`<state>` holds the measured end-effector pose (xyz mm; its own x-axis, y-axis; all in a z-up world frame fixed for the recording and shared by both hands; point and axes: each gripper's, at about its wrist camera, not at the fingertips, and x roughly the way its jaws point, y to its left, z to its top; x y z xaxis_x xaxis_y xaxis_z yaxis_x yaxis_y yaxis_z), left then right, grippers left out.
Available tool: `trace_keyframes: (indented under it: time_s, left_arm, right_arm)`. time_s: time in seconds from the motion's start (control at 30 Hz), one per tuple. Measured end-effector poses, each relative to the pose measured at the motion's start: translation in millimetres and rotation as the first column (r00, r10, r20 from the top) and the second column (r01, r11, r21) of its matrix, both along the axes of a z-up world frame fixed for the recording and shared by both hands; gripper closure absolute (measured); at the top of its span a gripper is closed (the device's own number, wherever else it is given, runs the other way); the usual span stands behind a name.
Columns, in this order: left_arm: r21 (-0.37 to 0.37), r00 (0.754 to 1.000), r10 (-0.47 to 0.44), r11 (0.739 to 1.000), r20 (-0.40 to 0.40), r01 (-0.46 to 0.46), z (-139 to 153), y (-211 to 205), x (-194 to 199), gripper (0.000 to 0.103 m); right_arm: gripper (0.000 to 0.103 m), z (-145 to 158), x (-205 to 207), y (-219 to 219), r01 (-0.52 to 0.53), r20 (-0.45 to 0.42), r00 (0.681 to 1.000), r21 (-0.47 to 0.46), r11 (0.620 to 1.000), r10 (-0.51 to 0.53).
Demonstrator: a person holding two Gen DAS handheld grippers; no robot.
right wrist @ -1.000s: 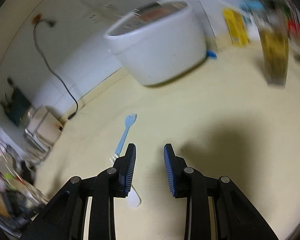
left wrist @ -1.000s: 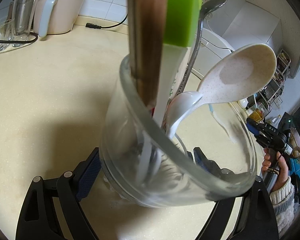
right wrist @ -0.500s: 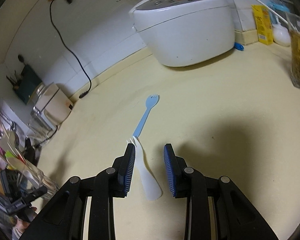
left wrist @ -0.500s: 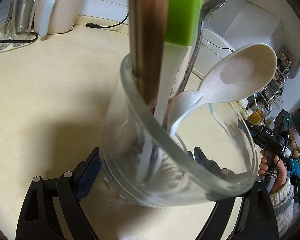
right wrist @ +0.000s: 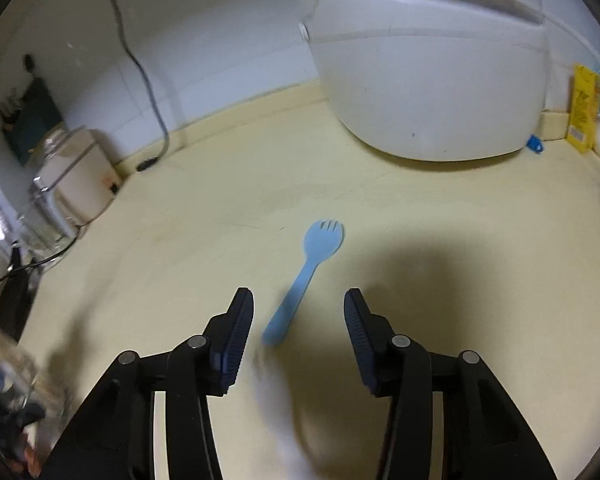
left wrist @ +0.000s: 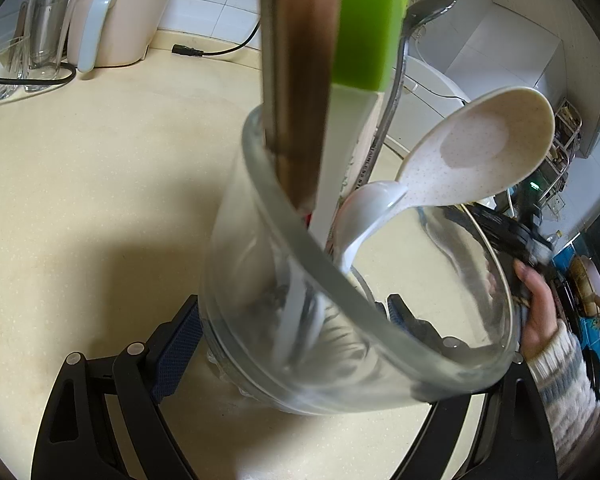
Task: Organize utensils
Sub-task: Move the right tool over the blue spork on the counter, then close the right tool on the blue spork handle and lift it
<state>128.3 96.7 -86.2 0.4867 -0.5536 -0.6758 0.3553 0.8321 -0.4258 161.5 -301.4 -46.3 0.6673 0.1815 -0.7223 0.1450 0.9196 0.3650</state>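
My left gripper [left wrist: 292, 328] is shut on a clear glass jar [left wrist: 252, 264] that stands on the cream counter. In the jar are a wooden handle [left wrist: 300, 80], a green and white spatula [left wrist: 367, 20], a speckled cream spoon [left wrist: 479, 152], a white spoon [left wrist: 363, 216] and a metal ladle [left wrist: 427, 4]. My right gripper [right wrist: 298, 300] hovers over the counter with its jaws opening. The handle of a blue plastic fork [right wrist: 319, 244] lies between them, untouched. A white fork [right wrist: 284, 412] is a blur just below it.
A white rice cooker [right wrist: 427, 72] stands behind the forks, with a yellow box [right wrist: 583, 108] to its right. A cream appliance [left wrist: 116, 12], glass jars [left wrist: 44, 32] and a black power cord [left wrist: 188, 50] line the back wall. A hand in a knit sleeve [left wrist: 539, 304] holds the right gripper.
The right gripper has swung over the two forks and its jaws have widened, so the blue fork's handle now lies between them. The left gripper and jar have kept still.
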Motion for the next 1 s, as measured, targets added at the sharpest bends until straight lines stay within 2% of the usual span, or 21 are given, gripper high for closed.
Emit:
trace_keyframes:
  time_s: [0.1, 0.27, 0.43, 0.53, 0.6, 0.67, 0.7, 0.87, 1.0]
  left_arm:
    - [0.0, 1.0, 0.0, 1.0, 0.0, 0.0, 0, 0, 0, 0.012]
    - [0.002, 1.0, 0.0, 1.0, 0.0, 0.0, -1, 1, 0, 0.012]
    - [0.002, 1.0, 0.0, 1.0, 0.0, 0.0, 0, 0, 0, 0.013]
    - [0.002, 1.0, 0.0, 1.0, 0.0, 0.0, 0, 0, 0, 0.012]
    - [0.002, 1.0, 0.0, 1.0, 0.0, 0.0, 0, 0, 0, 0.013]
    - [0.003, 1.0, 0.0, 1.0, 0.0, 0.0, 0, 0, 0, 0.012]
    - [0.003, 1.0, 0.0, 1.0, 0.0, 0.0, 0, 0, 0, 0.012]
    - [0.002, 1.0, 0.0, 1.0, 0.0, 0.0, 0, 0, 0, 0.012]
    - [0.002, 1.0, 0.0, 1.0, 0.0, 0.0, 0, 0, 0, 0.012]
  right_arm:
    - [0.055, -9, 23, -2, 0.008, -0.038, 0.999, -0.014, 1.0, -0.008]
    - [0.055, -10, 48, 0, 0.016, -0.062, 0.998, -0.103, 0.995, -0.022]
    - [0.055, -12, 71, 5, -0.032, -0.079, 0.997, -0.14, 0.99, 0.021]
    - [0.053, -13, 77, 17, -0.075, -0.095, 0.994, -0.215, 0.974, 0.056]
    - [0.053, -12, 77, 26, -0.119, -0.103, 0.99, -0.246, 0.962, 0.096]
    - [0.063, -11, 76, 35, -0.163, -0.1, 0.985, -0.256, 0.953, 0.141]
    - [0.073, -10, 76, 40, -0.182, -0.096, 0.982, -0.256, 0.95, 0.162]
    - [0.073, -5, 71, 66, -0.293, -0.084, 0.956, -0.213, 0.932, 0.282]
    - [0.073, 0, 63, 94, -0.406, -0.068, 0.914, -0.18, 0.896, 0.401]
